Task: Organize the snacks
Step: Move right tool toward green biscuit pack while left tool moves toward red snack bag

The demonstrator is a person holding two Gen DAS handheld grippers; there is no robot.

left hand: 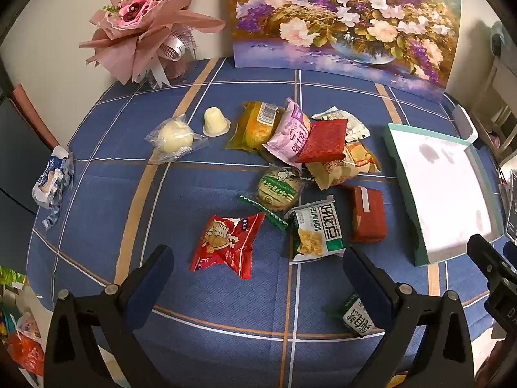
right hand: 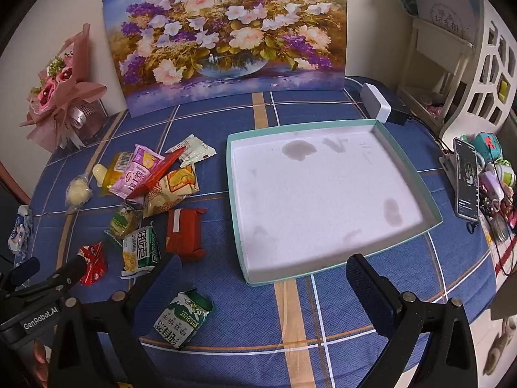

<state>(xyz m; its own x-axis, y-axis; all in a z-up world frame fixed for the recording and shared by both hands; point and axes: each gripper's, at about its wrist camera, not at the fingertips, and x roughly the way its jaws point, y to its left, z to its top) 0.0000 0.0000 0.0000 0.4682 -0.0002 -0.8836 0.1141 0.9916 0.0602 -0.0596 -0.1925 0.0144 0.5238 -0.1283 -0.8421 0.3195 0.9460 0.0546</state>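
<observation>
A cream wall (right hand: pixel 371 32) backs the table, its blue plaid cloth (right hand: pixel 258 323) spread wide. A flower painting (right hand: pixel 226 32) leans there, a bouquet (left hand: pixel 145 29) left, white shelves (right hand: pixel 478 74) right.

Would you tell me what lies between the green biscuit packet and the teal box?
Only bare blue checked tablecloth separates the green biscuit packet from the teal box, seen in the right wrist view.

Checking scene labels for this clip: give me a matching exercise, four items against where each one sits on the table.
Items:
1. red candy packet
2. green biscuit pack
3. teal tray
4. pink bouquet

Places:
A. back left corner, by the wall
B. right side of the table, nothing in it
C. alone, nearest the right gripper's fingers
D. just ahead of the left gripper

Pairs: 1-D, 2-C, 3-B, 4-A
</observation>
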